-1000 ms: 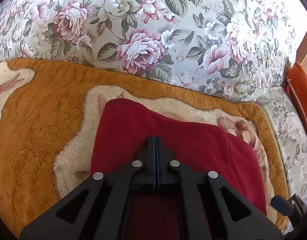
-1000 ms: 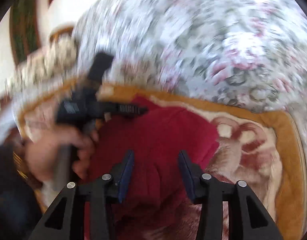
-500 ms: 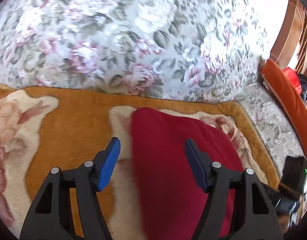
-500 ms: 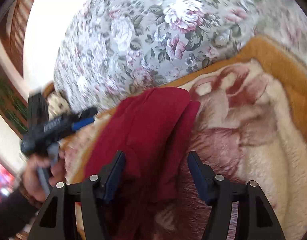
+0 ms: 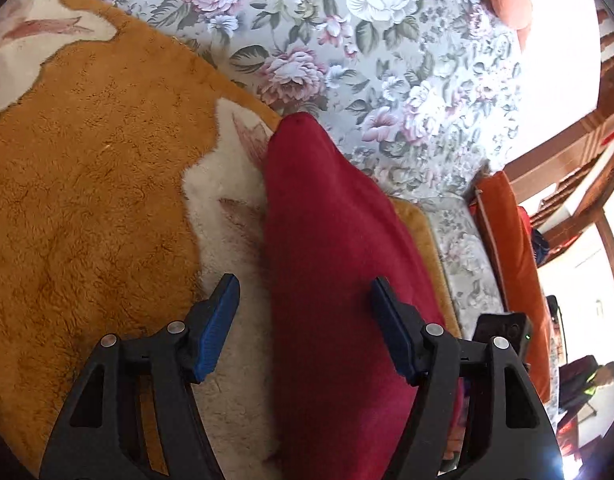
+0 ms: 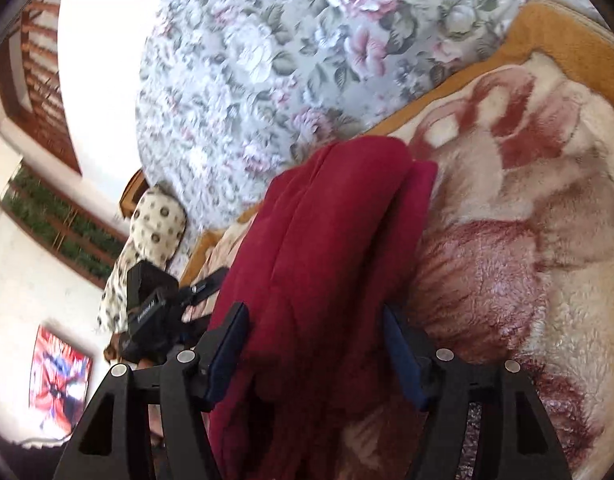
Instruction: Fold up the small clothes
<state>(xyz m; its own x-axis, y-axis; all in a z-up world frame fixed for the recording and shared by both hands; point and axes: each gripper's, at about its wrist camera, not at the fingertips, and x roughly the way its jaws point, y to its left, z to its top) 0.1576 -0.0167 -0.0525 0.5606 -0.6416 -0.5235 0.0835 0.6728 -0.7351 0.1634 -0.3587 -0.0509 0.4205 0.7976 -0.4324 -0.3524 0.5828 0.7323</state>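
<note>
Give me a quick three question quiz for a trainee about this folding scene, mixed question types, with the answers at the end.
1. True or false: the left tool is clamped shut on the red garment.
2. Multiple choice: the red garment lies on A) a bare wooden table, B) a plush orange and cream blanket, C) a tiled floor.
3. Fill in: in the right wrist view, the right tool has its fingers ____, with the garment's folded layers between them.

Key: 1 false, both fingers stand apart. 2 B. 3 open.
</note>
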